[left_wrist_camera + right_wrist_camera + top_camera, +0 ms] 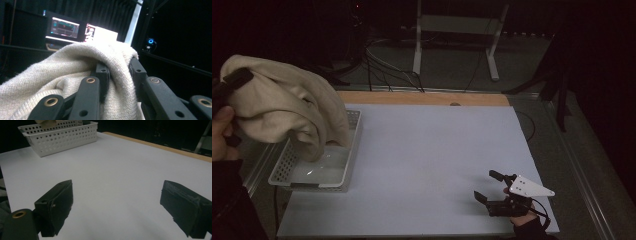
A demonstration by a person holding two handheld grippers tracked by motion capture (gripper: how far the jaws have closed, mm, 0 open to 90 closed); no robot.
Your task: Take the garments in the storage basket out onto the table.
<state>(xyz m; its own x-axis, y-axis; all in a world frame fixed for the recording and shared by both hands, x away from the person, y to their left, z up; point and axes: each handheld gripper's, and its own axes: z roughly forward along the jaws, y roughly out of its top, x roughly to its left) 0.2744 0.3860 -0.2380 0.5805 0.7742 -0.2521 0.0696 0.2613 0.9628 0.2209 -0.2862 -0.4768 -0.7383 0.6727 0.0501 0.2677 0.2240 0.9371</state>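
Left gripper clamps the cream sweater — above the basket.

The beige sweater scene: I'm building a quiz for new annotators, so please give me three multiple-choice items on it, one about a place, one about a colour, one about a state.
1. Where is the white basket on the table?
A. At its left edge
B. In its middle
C. At its far right corner

2. What colour is the sweater?
A. Dark blue
B. Beige
C. Red

3. How do the jaws of the right gripper stand?
A. Shut on the sweater
B. Shut on the basket's rim
C. Open, with nothing between them

Answers:
1. A: the high view shows the basket at the table's left edge.
2. B: the knit is beige in the high view and in the left gripper view, where the left gripper pinches a fold of it.
3. C: the right gripper view shows the two jaws wide apart over bare tabletop.
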